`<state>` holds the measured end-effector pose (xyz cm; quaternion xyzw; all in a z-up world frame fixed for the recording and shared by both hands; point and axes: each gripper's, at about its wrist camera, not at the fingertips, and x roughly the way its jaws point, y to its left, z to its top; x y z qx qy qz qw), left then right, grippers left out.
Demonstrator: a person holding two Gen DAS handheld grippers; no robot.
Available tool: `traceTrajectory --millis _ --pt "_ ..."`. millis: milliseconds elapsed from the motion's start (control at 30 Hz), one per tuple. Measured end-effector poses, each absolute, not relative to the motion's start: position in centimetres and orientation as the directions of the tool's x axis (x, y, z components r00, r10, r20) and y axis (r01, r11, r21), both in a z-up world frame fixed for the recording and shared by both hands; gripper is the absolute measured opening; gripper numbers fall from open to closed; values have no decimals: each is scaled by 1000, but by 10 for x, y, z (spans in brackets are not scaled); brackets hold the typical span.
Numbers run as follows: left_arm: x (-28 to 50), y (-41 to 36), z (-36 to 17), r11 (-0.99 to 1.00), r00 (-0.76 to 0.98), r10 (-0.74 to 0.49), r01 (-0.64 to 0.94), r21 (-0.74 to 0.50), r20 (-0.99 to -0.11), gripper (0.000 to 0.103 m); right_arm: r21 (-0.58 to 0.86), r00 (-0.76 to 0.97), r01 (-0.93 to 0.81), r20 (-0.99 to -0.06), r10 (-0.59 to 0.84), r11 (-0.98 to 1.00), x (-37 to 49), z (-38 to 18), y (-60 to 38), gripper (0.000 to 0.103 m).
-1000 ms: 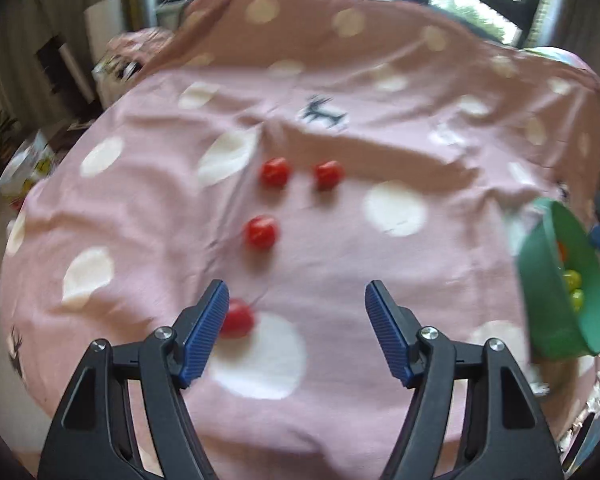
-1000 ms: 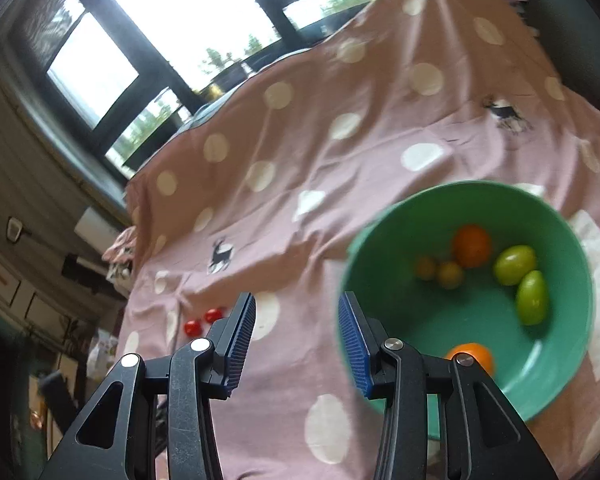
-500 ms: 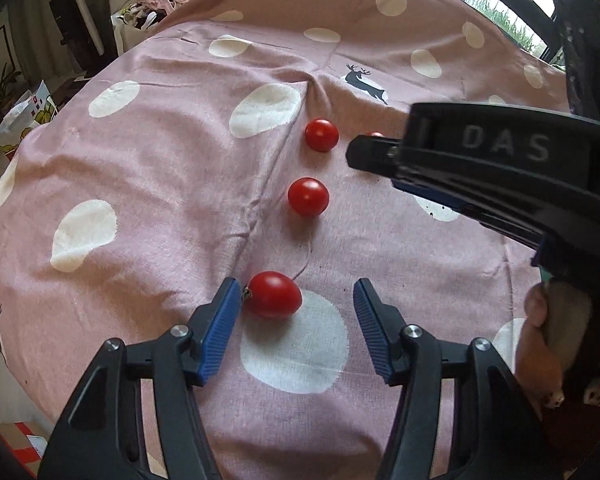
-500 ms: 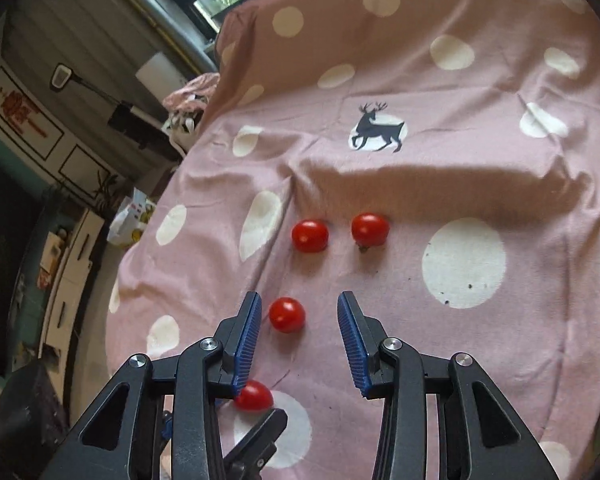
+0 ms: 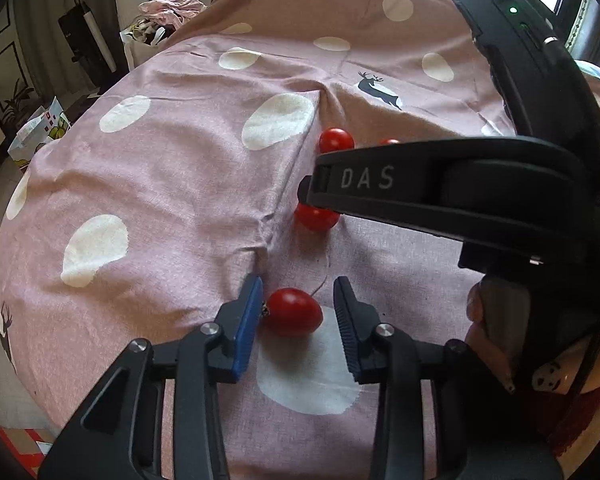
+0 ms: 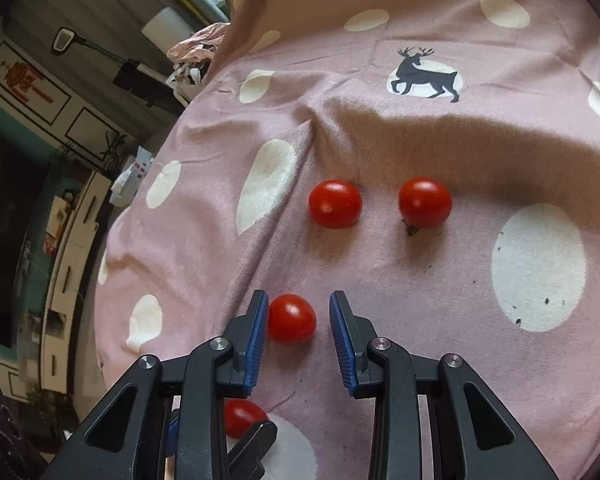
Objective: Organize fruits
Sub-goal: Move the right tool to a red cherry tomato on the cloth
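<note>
**Red tomatoes: four still on the cloth, none picked up yet**

Pink spotted cloth (image 6: 204, 208) covers the tabletop, all four tomatoes still lying on it. Left gripper (image 5: 296, 312) has its jaws closing around the nearest tomato (image 5: 294, 312), one pad about touching, not clamped. Right gripper (image 6: 298, 320) is closing around the next tomato (image 6: 291, 319), gap both sides. Far two tomatoes (image 6: 335, 203) untouched. No bowl visible, so basically everything's left.
</note>
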<state>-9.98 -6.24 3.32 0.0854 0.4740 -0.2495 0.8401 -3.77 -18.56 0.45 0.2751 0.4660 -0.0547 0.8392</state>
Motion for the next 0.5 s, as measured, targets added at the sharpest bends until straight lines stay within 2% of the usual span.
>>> traceTrajectory --millis 33,100,367,500 --pt "-99 -63 32 860 431 -333 503 -83 -839 33 413 560 345 -811 168 843 -37 4 -185 34" --pt "-99 -63 32 859 435 -328 506 -73 -839 31 417 565 330 -806 176 847 -37 4 -181 28" --pt "-84 -50 38 853 330 -415 466 -235 -848 30 464 603 395 -782 158 793 -65 15 -195 27" --pt "-88 -54 39 853 336 -399 476 -212 -853 31 509 657 420 -742 135 752 -94 34 -208 27"
